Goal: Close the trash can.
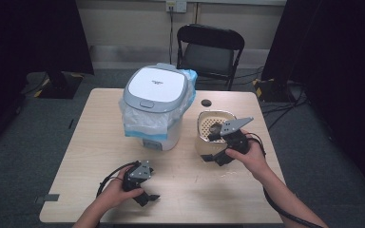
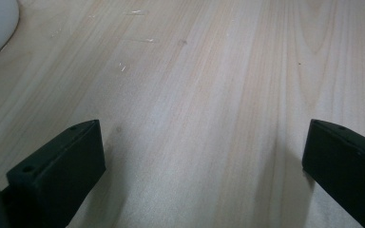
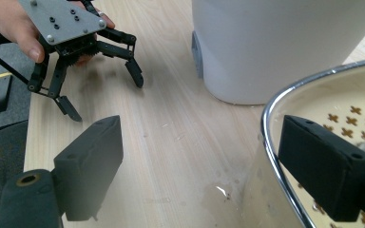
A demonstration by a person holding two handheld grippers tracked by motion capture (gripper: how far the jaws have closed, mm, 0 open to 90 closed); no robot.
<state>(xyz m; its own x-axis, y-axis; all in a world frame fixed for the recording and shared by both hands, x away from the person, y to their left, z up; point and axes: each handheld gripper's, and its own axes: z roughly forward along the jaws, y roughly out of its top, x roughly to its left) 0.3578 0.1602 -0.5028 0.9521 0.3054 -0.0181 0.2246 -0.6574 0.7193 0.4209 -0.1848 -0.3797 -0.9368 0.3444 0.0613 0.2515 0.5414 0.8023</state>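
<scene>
Straddling the rim of the cream basket [image 1: 212, 130], my right claw [image 3: 202, 166] has one jaw inside it, over the cross-shaped holes in its floor, and the other jaw outside, above the worktop [image 1: 180, 190]. The jaws stand apart and do not press on the chrome-edged rim that runs between them; I cannot tell whether the inner jaw touches the wall. The basket sits on the worktop just right of the white cooker [image 1: 154, 109], on the side nearer me than the cooker's lid. Something dark lies inside the basket, partly hidden under the grey plate of my right claw, and I cannot make out what it is.

The cooker is the big thing here: a rounded white body with a grey-rimmed lid lying shut, and a clear plastic bag [image 1: 140, 121] bunched around it below the lid. A small wet-looking smear marks the worktop just beside the basket's base.

My left claw [image 1: 145, 195] is well apart from the cooker, toward my edge of the worktop, held low over bare wood. Its jaws are spread wide with nothing between them.

Beyond the cooker, past the far edge of the worktop, a black folding chair [image 1: 210, 50] stands on the grey floor.
</scene>
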